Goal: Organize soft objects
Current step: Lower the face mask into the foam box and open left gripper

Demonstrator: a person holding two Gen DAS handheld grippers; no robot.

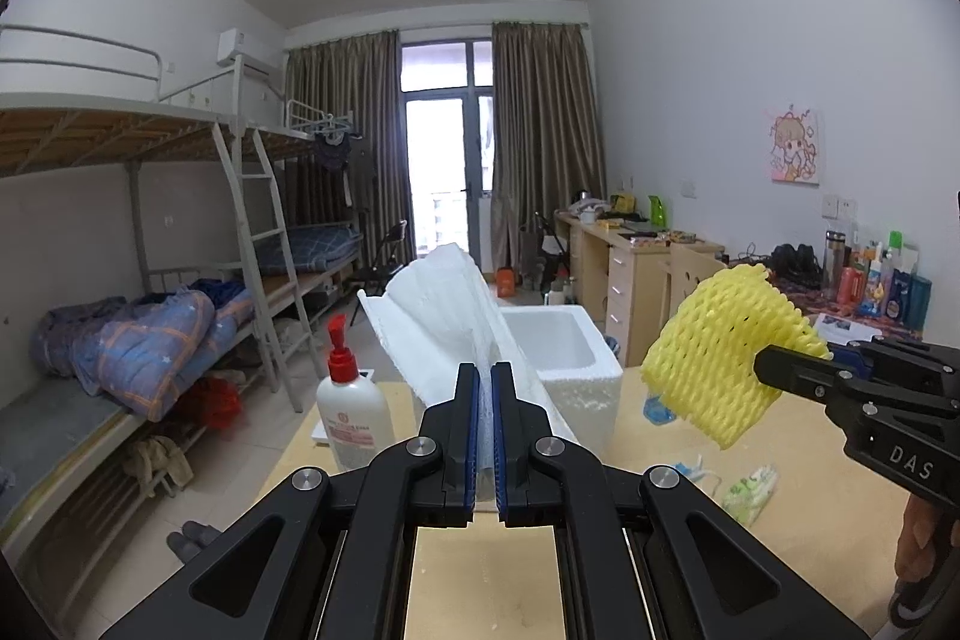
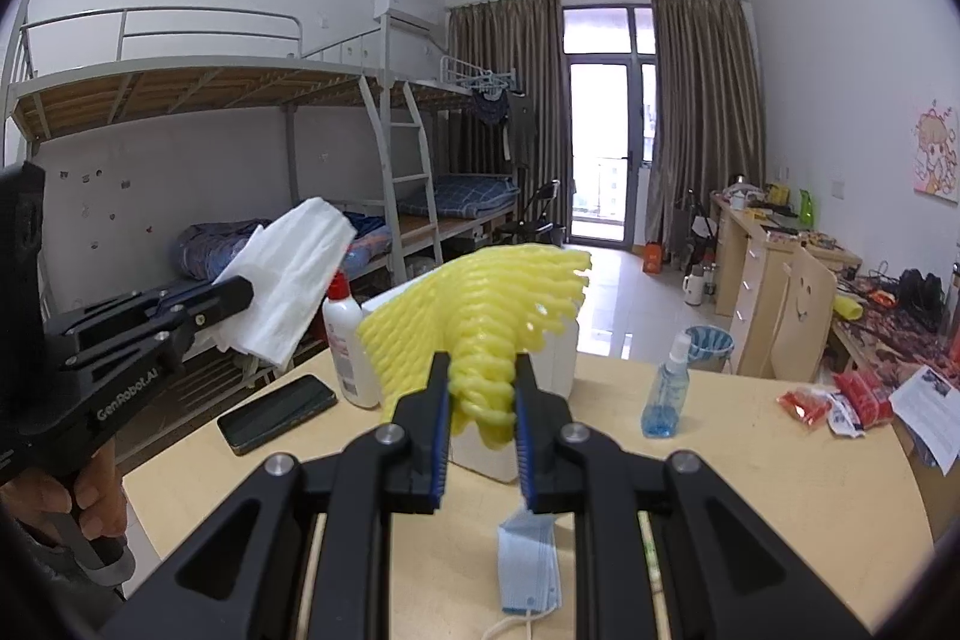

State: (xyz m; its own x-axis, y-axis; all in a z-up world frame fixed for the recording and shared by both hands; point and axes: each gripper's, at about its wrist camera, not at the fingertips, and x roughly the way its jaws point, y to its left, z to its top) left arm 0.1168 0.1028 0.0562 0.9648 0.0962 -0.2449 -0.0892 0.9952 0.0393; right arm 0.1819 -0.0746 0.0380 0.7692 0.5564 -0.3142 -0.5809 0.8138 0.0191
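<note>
A black phone (image 2: 277, 412) is seen lying flat near the left edge of the bench (image 2: 750, 466). Just beside it, a white pump bottle (image 2: 350, 347) with a red nozzle stands upright.

The left tongs (image 1: 486, 421) are closed tightly on a white foam sheet (image 1: 447, 322), pinched between the blue pads (image 1: 472, 436); the sheet is held up in the air above the left part of the bench (it fans out past the tips and droops slightly).

A white foam box (image 1: 576, 364) sits open-topped toward the far edge, behind both held items.

The right tongs (image 2: 482, 391) are nearly closed on a yellow foam net sleeve (image 2: 480, 310), whose bunched lower end is squeezed between the pads; the sleeve is held clear of the bench, in front of the box.

At the near edge, a light blue face mask (image 2: 529, 562) lies flat, partly hidden under the right tongs. A small green-and-white packet (image 1: 749, 490) lies just beside it.

Farther right, a clear spray bottle (image 2: 667, 388) with blue liquid stands upright. Red snack packets (image 2: 840, 400) and a printed leaflet (image 2: 927, 412) are found at the right edge.
</note>
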